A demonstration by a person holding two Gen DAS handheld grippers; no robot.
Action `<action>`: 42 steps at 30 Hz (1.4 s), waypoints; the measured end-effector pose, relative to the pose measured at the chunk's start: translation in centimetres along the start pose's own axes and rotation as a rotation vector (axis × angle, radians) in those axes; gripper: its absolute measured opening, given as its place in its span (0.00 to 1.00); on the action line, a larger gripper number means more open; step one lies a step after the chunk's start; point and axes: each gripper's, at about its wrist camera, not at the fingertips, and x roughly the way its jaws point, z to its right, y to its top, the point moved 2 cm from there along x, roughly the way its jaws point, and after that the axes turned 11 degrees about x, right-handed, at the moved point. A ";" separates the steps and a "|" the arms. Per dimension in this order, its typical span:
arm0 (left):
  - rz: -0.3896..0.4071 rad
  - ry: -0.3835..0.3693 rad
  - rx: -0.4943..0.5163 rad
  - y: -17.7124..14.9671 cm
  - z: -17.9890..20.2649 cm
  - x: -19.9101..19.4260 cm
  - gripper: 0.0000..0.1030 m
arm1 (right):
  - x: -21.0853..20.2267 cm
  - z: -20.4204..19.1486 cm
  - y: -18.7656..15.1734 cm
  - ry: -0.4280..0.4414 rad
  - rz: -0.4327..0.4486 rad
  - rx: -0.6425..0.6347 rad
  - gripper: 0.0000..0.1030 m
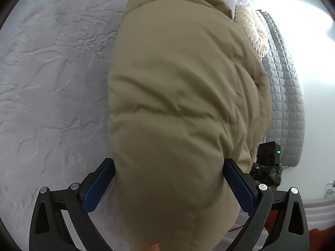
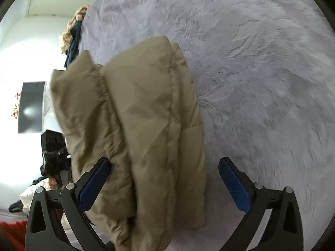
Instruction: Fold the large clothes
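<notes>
A tan puffer jacket (image 1: 180, 87) lies bundled on a grey plush bed cover (image 1: 52, 79). My left gripper (image 1: 169, 167) is wide open, and the jacket's near end bulges between its blue pads (image 1: 98, 186), touching both. In the right wrist view the folded jacket (image 2: 146, 129) shows stacked layers. My right gripper (image 2: 164, 167) is wide open around the jacket's near end: the left pad (image 2: 94, 184) touches the fabric, the right pad (image 2: 234, 186) stands apart over the cover (image 2: 261, 83).
A cream fur pillow (image 1: 254, 31) and a quilted grey headboard (image 1: 286, 96) lie past the jacket. The other gripper (image 1: 268, 163) shows dark at the bed's edge. A wall screen (image 2: 31, 106) and a dark garment (image 2: 73, 41) are at the left.
</notes>
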 end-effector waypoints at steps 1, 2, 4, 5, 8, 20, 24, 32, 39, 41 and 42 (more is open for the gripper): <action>0.003 -0.008 0.006 0.2 -0.1 0.4 0.99 | 0.6 0.2 0.6 0.004 -0.012 0.002 1.00; 0.005 -0.014 0.014 0.3 -0.1 0.7 1.00 | 1.0 0.3 1.2 0.013 -0.026 0.007 1.00; 0.007 -0.030 0.018 0.6 -0.3 1.5 1.00 | 1.9 0.4 2.1 0.053 -0.042 0.012 1.00; 0.007 -0.034 0.016 0.7 -0.4 1.8 1.00 | 2.2 0.4 2.5 0.075 -0.046 0.011 1.00; -0.001 -0.057 0.008 1.3 -0.4 3.3 1.00 | 3.4 0.2 3.4 0.130 -0.070 0.012 1.00; 0.006 -0.055 0.017 1.8 2.1 5.2 0.98 | 5.2 0.4 4.2 0.176 -0.134 0.125 0.81; 0.037 -0.040 0.044 1.8 4.4 4.1 0.89 | 4.4 -0.3 3.6 0.264 -0.124 0.140 0.46; 0.067 -0.075 0.154 2.6 8.3 -0.6 0.87 | 3.0 -4.4 2.7 0.299 -0.085 0.100 0.42; 0.125 -0.083 0.175 4.8 6.0 -7.1 0.87 | 4.3 -10.2 2.3 0.320 -0.067 0.049 0.42; 0.140 -0.078 0.179 5.5 4.5 -9.3 0.87 | 5.5 -12.4 2.2 0.320 -0.063 0.039 0.42; 0.145 -0.075 0.180 5.8 3.8 -10.2 0.87 | 6.3 -13.6 2.2 0.319 -0.062 0.032 0.42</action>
